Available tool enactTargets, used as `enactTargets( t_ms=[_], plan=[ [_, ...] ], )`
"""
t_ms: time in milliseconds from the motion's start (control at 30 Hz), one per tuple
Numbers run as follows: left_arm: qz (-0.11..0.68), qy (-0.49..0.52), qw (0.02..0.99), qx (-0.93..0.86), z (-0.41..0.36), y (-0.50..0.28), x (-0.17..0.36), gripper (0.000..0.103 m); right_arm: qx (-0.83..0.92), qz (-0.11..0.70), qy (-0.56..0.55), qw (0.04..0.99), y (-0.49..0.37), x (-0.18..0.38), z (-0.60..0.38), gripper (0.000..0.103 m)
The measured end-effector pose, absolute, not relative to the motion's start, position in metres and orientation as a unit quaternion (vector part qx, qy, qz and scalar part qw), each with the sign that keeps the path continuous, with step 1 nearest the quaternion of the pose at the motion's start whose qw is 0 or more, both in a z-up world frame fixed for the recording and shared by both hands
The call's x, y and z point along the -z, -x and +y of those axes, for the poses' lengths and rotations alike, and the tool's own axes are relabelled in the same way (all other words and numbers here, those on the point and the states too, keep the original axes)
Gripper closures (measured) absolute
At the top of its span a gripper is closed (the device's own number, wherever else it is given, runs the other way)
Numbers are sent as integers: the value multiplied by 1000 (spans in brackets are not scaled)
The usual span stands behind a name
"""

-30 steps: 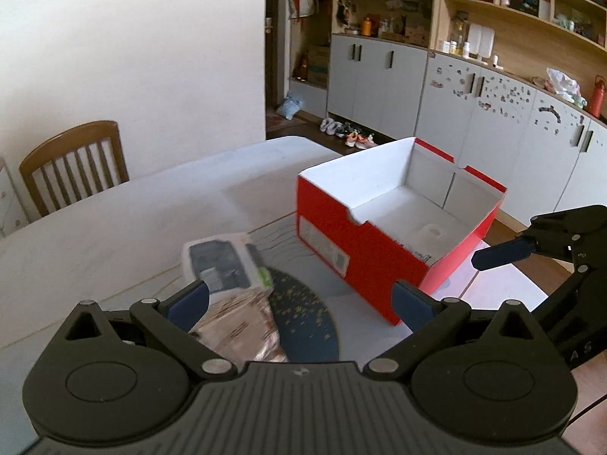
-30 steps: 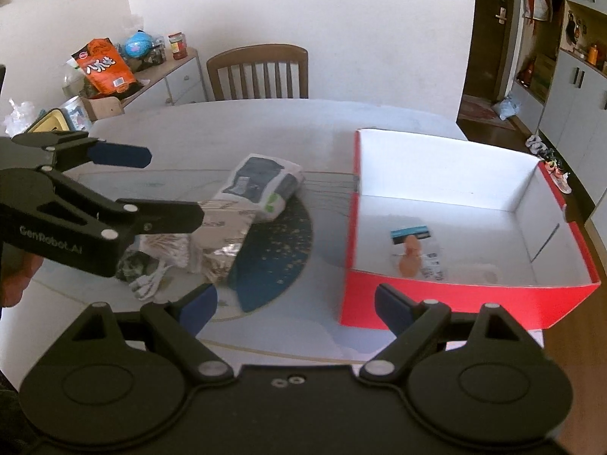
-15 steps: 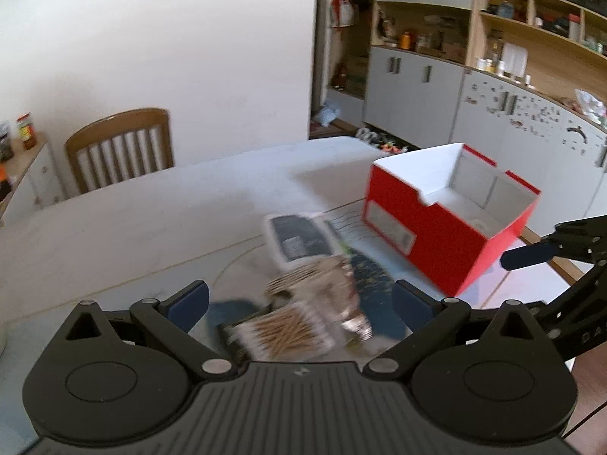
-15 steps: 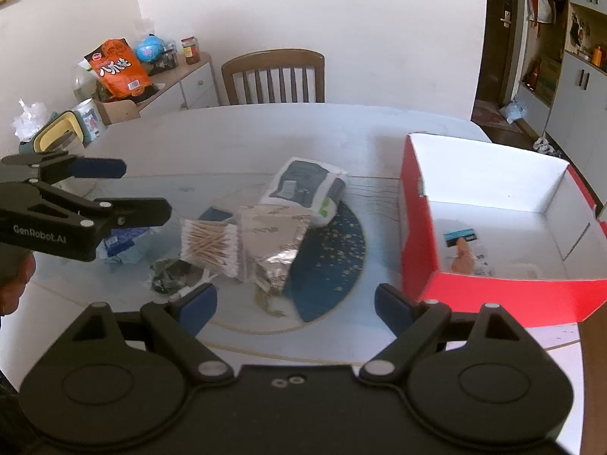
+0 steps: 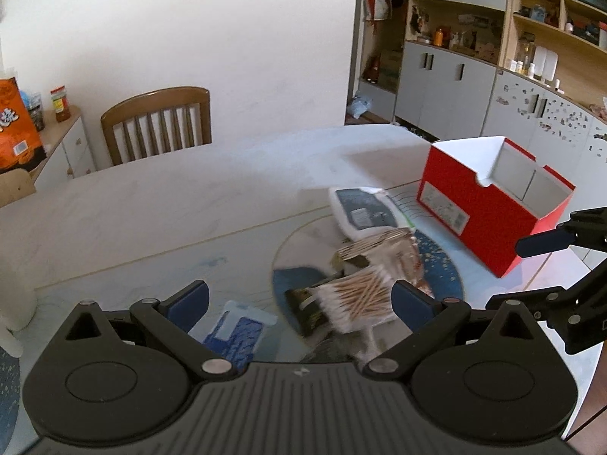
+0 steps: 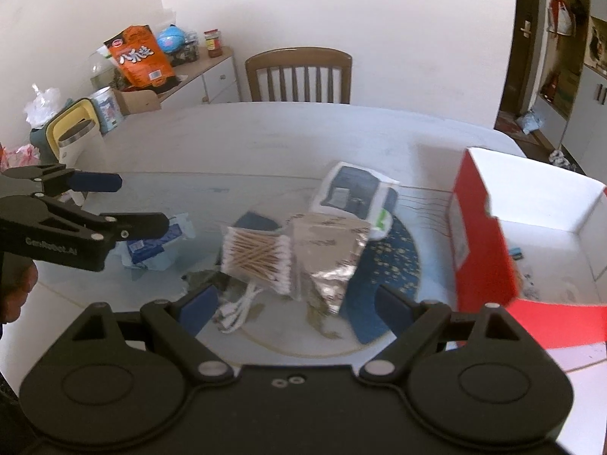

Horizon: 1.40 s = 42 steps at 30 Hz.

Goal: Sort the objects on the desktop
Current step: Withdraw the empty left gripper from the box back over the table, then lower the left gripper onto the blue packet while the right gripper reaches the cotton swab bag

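**Both grippers spread above the clutter**

While I hold both tools over the table (image 6: 265,140), neither is pinching anything. My left gripper (image 5: 299,301) has its fingers spread wide, and between them, lower down on the table, I see the bag of cotton swabs (image 5: 356,297) lying on top of a dark packet (image 5: 303,305). A blue-and-white wrapper (image 5: 237,331) lies just left of that, near my left fingertip. My right gripper (image 6: 292,305) is spread just as wide and hangs nearer the table edge, with a white cable (image 6: 239,309) on the table between its fingers.

From the right wrist view the pile reads clearly: the cotton swabs (image 6: 258,256) touch a crinkled silver foil pouch (image 6: 330,250), and behind the pouch lies a white pack with a dark printed panel (image 6: 351,193), partly on the round blue mat (image 6: 394,261). The blue wrapper (image 6: 155,242) sits to the left, below the tip of my left gripper (image 6: 125,203) (some blur there, so the print is unreadable).

The red shoebox (image 6: 478,239) stands open at the right, near the mat but apart from the pile; a small item lies inside it, too blurred to name. A wooden chair (image 6: 299,76) stands at the far side.
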<state>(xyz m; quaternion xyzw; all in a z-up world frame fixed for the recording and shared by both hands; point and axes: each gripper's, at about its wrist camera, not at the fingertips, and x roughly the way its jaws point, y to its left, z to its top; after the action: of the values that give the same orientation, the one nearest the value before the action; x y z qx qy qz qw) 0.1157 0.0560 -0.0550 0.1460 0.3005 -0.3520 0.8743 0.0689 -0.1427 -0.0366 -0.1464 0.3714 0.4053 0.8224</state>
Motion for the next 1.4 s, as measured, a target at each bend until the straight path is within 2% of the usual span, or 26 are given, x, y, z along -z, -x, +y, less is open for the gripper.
enactTargets(
  t_ms=[733,1400],
  plan=[
    [340,-162,860,345,85,-161,99,0,-382,380,161,826,-76,80,-73,11],
    [359,-177,845,355,77,-181,122,1,-345,391,176,835,-87,113,-39,7]
  ],
)
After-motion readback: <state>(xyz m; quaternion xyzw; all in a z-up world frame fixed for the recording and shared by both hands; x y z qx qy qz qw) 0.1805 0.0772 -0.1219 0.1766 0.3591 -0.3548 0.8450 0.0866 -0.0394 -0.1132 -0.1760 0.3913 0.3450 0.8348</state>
